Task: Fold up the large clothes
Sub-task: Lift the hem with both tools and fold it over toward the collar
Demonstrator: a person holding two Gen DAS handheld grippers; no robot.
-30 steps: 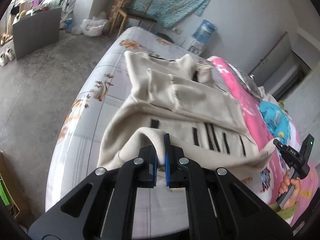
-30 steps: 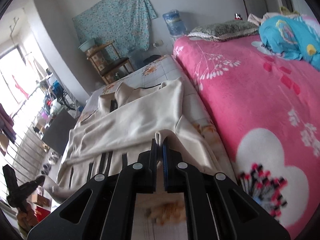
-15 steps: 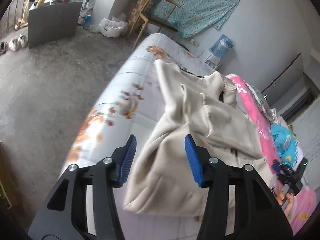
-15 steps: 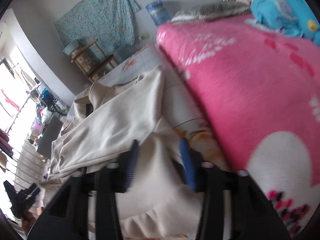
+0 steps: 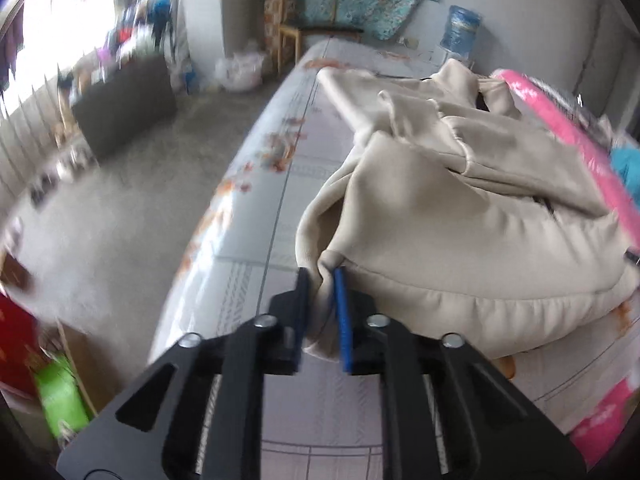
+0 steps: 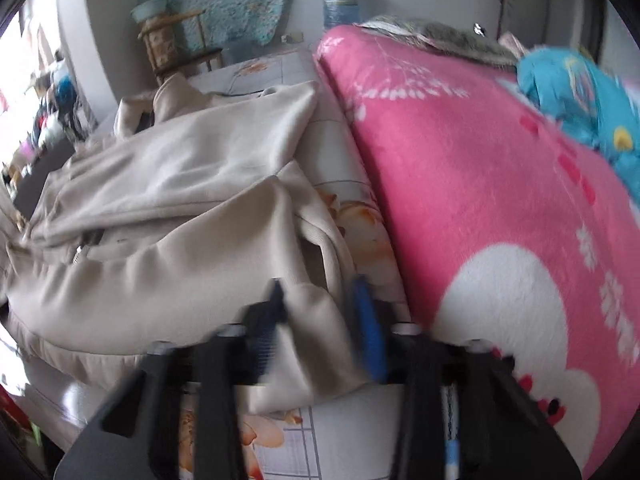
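Note:
A large beige hooded sweatshirt [image 5: 460, 216] lies folded over on the floral bed sheet [image 5: 272, 208]. It also shows in the right wrist view [image 6: 168, 208]. My left gripper [image 5: 322, 280] has its jaws nearly together around the near left corner fold of the sweatshirt. My right gripper [image 6: 320, 300] has its jaws apart, with the near right corner of the sweatshirt lying between them.
A pink blanket [image 6: 480, 184] covers the bed to the right of the sweatshirt, with a blue cloth [image 6: 584, 108] on it. The bed's left edge drops to a grey floor [image 5: 120, 208]. A wooden chair [image 5: 308, 28] and a water bottle [image 5: 460, 32] stand by the far wall.
Both grippers let go of the lifted hem, which dropped folded over the sweatshirt. The left gripper has since closed on the near left corner; the right stays open over the near right corner.

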